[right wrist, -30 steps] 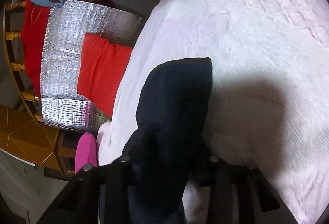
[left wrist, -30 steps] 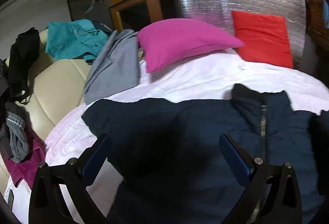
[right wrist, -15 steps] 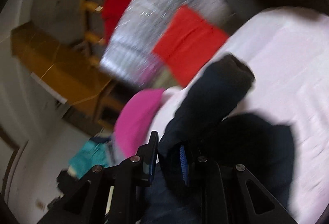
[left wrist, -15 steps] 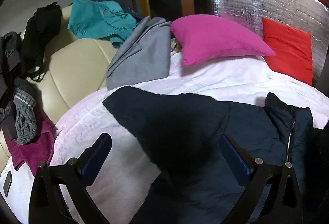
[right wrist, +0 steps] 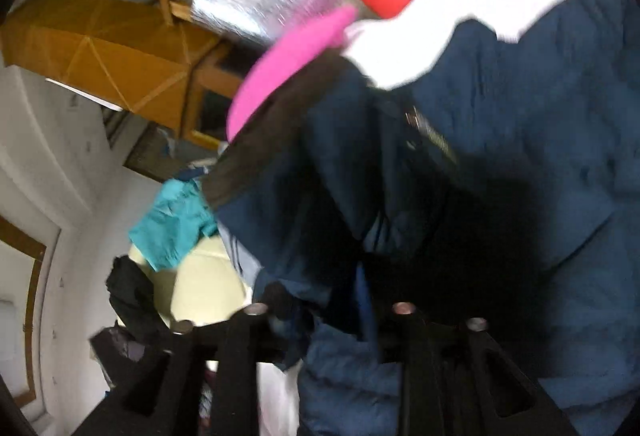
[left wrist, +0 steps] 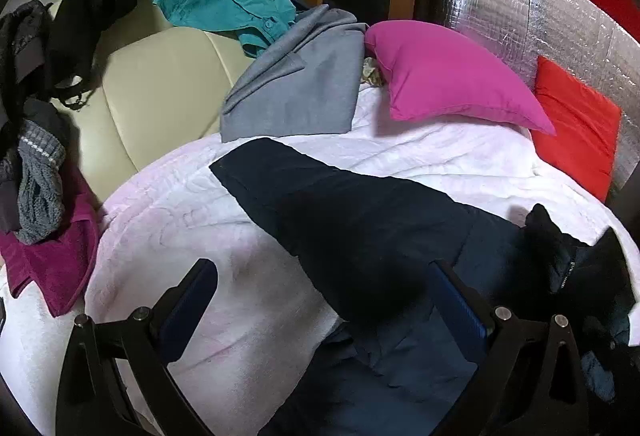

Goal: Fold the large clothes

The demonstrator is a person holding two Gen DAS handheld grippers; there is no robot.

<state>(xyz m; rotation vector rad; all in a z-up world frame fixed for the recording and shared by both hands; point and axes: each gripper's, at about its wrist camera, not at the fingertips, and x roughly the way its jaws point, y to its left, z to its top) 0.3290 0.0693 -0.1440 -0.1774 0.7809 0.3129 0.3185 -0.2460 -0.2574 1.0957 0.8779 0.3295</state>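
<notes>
One sleeve of the navy jacket (left wrist: pixel 360 236) lies spread on the white bed (left wrist: pixel 440 151) — barely begun — the left tool (left wrist: pixel 320 300) gapes empty above it, while the right tool (right wrist: pixel 320 300), jaws just widening, has jacket cloth bunched between them.

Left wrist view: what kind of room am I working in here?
Most likely a lived-in bedroom or living room at home. A white quilt is spread out under the navy jacket, a pink pillow lies behind it, and clothes are draped over a cream padded backrest.
</notes>
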